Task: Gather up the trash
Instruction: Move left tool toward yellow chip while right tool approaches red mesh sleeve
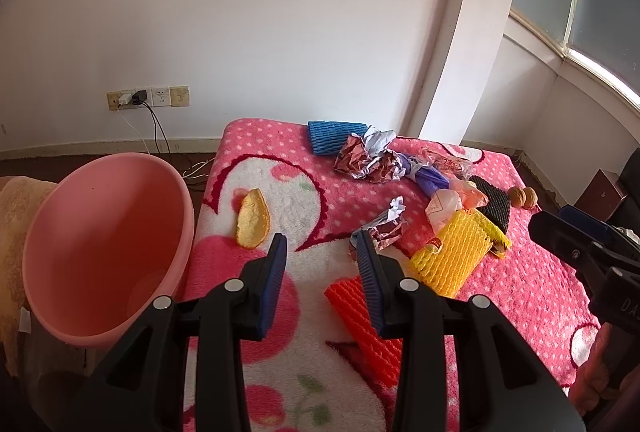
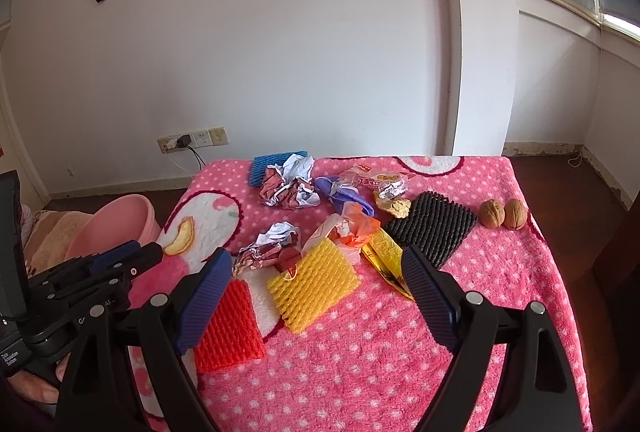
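Trash lies scattered on a pink dotted blanket (image 2: 360, 372): a red foam net (image 2: 228, 328), a yellow foam net (image 2: 314, 282), a black foam net (image 2: 434, 228), a blue foam net (image 2: 266, 164), crumpled foil wrappers (image 2: 290, 188), a fruit peel (image 2: 181, 234) and two walnuts (image 2: 503, 214). A pink bin (image 1: 100, 252) stands at the blanket's left edge. My left gripper (image 1: 322, 250) is open and empty above the blanket, between the peel (image 1: 253, 218) and the small foil wad (image 1: 384, 228). My right gripper (image 2: 318, 274) is open and empty, hovering over the yellow net.
A white wall with sockets and cables (image 1: 144, 98) runs behind. A white pillar (image 2: 480, 72) and windows stand at the right. Dark floor (image 2: 560, 176) surrounds the blanket. A beige cloth (image 1: 12, 232) lies beside the bin.
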